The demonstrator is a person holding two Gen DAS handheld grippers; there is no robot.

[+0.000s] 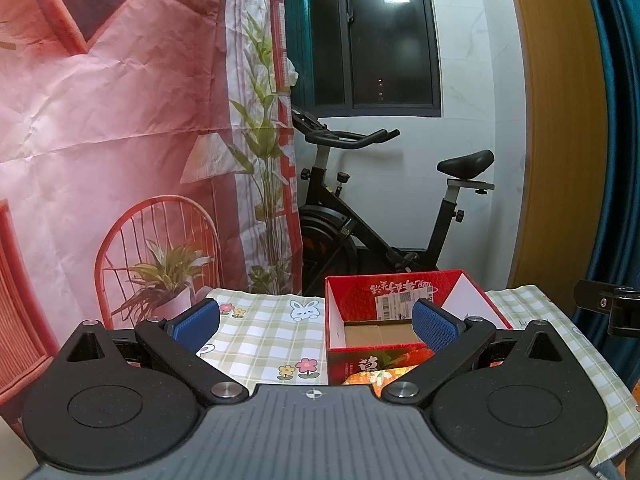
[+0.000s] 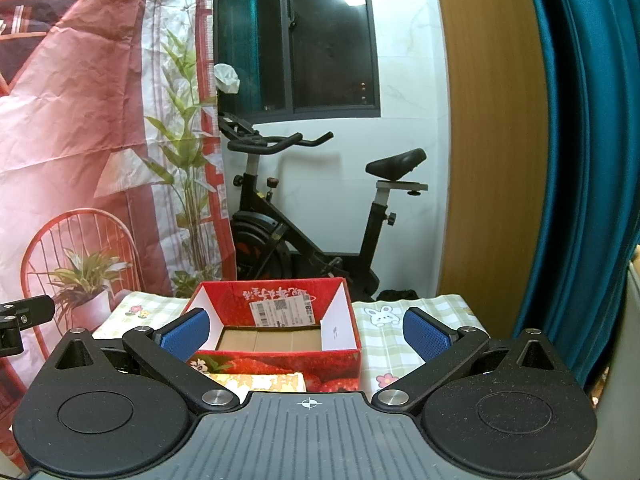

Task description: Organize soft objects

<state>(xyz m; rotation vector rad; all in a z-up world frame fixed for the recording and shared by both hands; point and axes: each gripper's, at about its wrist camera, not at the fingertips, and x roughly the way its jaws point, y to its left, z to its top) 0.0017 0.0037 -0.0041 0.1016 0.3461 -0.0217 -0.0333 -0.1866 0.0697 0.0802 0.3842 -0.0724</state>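
Nearest: left gripper (image 1: 316,326), jaws wide apart, nothing between them; right gripper (image 2: 306,334), likewise spread and unloaded, both held level above the near table edge, probably readied for a first pick. Just beyond: yellow-orange soft packet (image 2: 260,382), largely hidden, lying against the near wall of the red box (image 2: 280,362). The box stands open-topped and bare inside on the checked tablecloth (image 2: 384,344), evidently the receptacle. Far: exercise bike (image 2: 312,216).
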